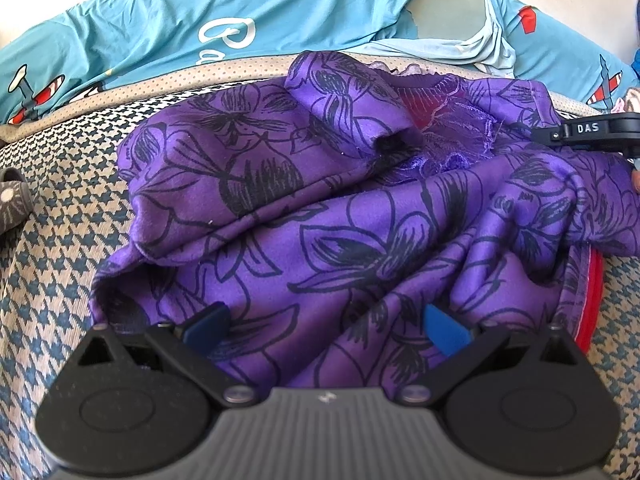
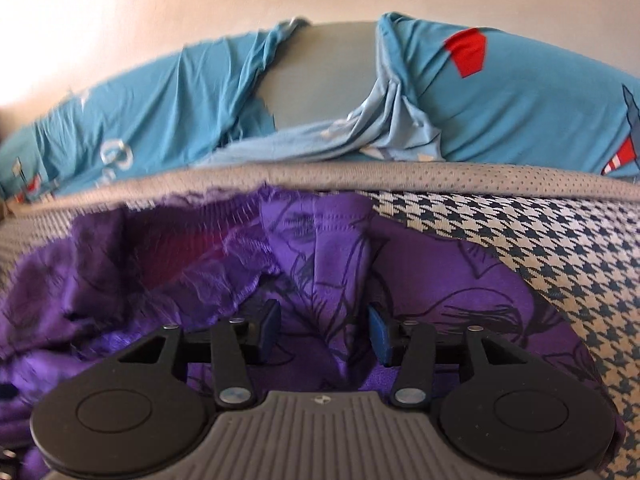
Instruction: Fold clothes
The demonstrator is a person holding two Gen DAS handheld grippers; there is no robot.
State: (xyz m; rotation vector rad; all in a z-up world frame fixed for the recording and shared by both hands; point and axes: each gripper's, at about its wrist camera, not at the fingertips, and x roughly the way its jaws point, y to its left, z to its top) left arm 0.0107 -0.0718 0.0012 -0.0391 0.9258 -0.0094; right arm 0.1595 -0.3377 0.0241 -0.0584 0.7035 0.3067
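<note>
A purple garment (image 1: 320, 208) with black flower outlines lies crumpled on a houndstooth-patterned surface (image 1: 60, 220). Lace trim and a red lining show near its far edge, and a red hem (image 1: 588, 304) shows at the right. My left gripper (image 1: 326, 326) rests on the near part of the cloth, its blue pads wide apart and open, with fabric bulging between them. In the right wrist view my right gripper (image 2: 324, 332) stands over the same garment (image 2: 340, 264) near the lace. A ridge of cloth rises in the gap between its pads, which do not press on it.
Blue printed bedding (image 1: 160, 20) with aeroplane motifs is piled along the far edge, also seen as blue bedding (image 2: 520, 112) against a pale wall. A grey patterned object (image 1: 14, 196) sits at the left. The right gripper's black body (image 1: 600, 130) enters at the right edge.
</note>
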